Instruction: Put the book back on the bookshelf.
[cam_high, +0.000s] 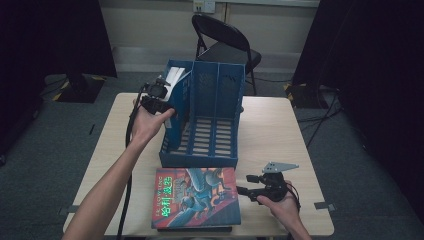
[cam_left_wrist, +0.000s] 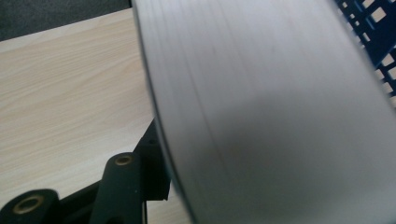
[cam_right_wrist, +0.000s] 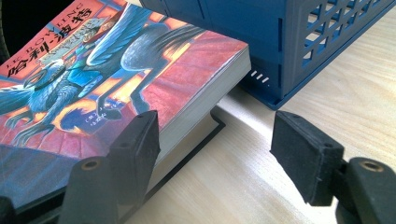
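At the left end of the blue three-slot file rack (cam_high: 212, 115), the left gripper (cam_high: 159, 95) is raised against the leftmost slot, where one white-edged book (cam_high: 174, 76) stands upright, leaning a little on the rack wall. In the left gripper view that book's page block (cam_left_wrist: 271, 112) lies hard beside one black jaw; whether the claw is grasping it or has released it I cannot tell. It seems to be seating the book in its slot. The other two slots are bare.

In front of the rack lie two books stacked flat: a red illustrated paperback (cam_high: 196, 197) on a darker book (cam_right_wrist: 205, 133), just beside the rack's front lip, probably waiting to be filed.

To their right, the right gripper (cam_high: 245, 191) rests low on the table (cam_high: 270, 130), claw released, one jaw beside the paperback's corner, not clamping it.
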